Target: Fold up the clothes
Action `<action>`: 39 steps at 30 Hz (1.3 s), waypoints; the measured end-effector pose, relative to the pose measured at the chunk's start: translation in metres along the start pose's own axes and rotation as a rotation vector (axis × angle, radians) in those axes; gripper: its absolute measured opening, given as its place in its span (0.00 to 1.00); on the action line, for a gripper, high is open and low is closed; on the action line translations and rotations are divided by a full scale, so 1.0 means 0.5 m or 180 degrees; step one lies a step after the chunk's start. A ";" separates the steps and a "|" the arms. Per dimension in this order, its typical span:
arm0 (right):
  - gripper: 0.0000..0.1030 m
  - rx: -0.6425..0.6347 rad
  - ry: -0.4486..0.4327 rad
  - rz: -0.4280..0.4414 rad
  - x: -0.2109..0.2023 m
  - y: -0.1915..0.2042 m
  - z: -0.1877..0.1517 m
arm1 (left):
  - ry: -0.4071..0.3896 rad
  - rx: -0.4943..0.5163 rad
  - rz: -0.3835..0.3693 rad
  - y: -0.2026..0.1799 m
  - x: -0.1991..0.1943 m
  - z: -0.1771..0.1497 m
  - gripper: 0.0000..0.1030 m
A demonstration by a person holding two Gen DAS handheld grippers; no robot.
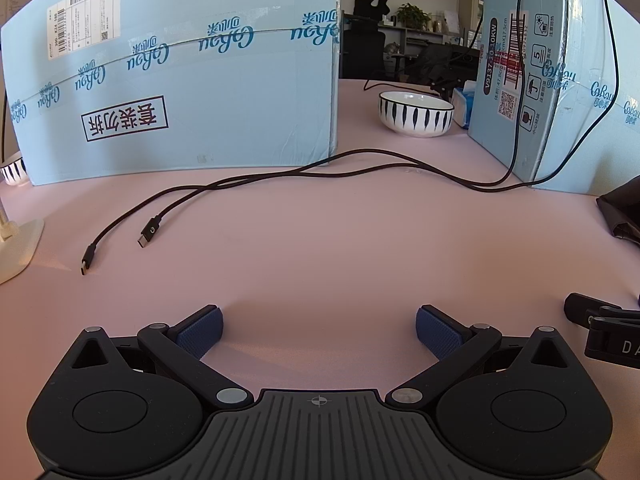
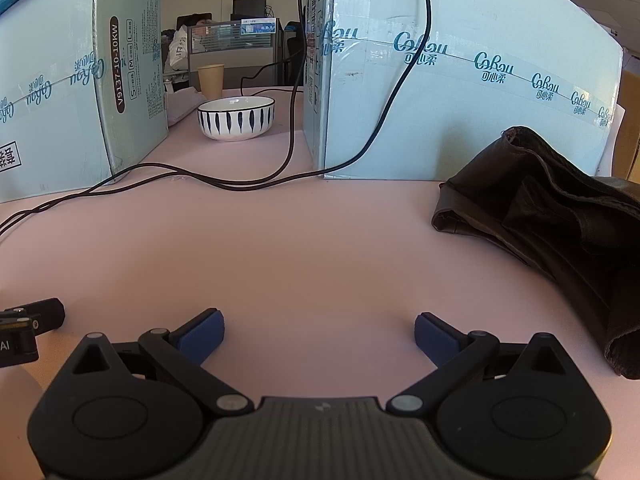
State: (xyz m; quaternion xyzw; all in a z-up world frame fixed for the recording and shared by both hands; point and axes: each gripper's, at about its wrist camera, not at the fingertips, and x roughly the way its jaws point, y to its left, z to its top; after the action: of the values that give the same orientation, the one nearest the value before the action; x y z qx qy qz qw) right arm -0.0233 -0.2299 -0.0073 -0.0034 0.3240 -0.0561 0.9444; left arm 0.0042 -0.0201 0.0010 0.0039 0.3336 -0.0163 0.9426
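A dark brown, leather-like garment (image 2: 556, 224) lies crumpled on the pink table at the right of the right wrist view; only its edge (image 1: 622, 216) shows at the far right of the left wrist view. My right gripper (image 2: 319, 334) is open and empty, low over the table, left of the garment and apart from it. My left gripper (image 1: 319, 330) is open and empty over bare pink table. Each gripper's tip shows in the other's view, the right one (image 1: 600, 320) and the left one (image 2: 28, 320).
Two large light-blue cardboard boxes (image 1: 180, 80) (image 2: 460, 80) stand at the back. A striped white bowl (image 1: 416, 114) sits between them. Two black USB cables (image 1: 240, 184) trail across the table. A white lamp base (image 1: 16, 244) stands at the left. A paper cup (image 2: 211, 80) stands behind.
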 end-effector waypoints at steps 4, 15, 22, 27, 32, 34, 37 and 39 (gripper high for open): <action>1.00 0.0000 0.0000 -0.0001 0.000 0.000 0.000 | 0.0000 0.0001 -0.0001 0.000 0.000 0.000 1.00; 1.00 0.0002 0.0001 0.0001 0.000 0.000 0.000 | 0.0000 0.0000 -0.0002 0.000 0.000 0.000 1.00; 1.00 0.0043 0.0015 0.0031 0.000 -0.004 0.000 | 0.0000 -0.0002 0.0001 -0.001 0.000 -0.001 1.00; 1.00 0.0042 0.0016 0.0030 0.000 -0.002 -0.001 | 0.0000 -0.0003 0.0002 -0.001 -0.001 -0.001 1.00; 1.00 0.0020 0.0011 0.0015 0.000 0.001 0.000 | 0.0000 -0.0004 0.0001 -0.002 -0.001 -0.001 1.00; 1.00 0.0016 0.0010 0.0012 0.000 0.001 -0.001 | 0.0000 -0.0005 0.0001 -0.001 -0.001 -0.001 1.00; 1.00 0.0009 0.0007 0.0006 -0.001 0.002 -0.001 | 0.0000 -0.0005 0.0000 -0.001 -0.001 -0.001 1.00; 1.00 0.0006 0.0007 0.0004 -0.001 0.002 -0.001 | 0.0000 -0.0005 0.0000 -0.001 -0.001 -0.001 1.00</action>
State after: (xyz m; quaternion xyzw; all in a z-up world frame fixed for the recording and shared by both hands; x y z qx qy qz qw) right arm -0.0236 -0.2288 -0.0075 -0.0022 0.3249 -0.0559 0.9441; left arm 0.0033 -0.0208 0.0010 0.0030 0.3337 -0.0161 0.9425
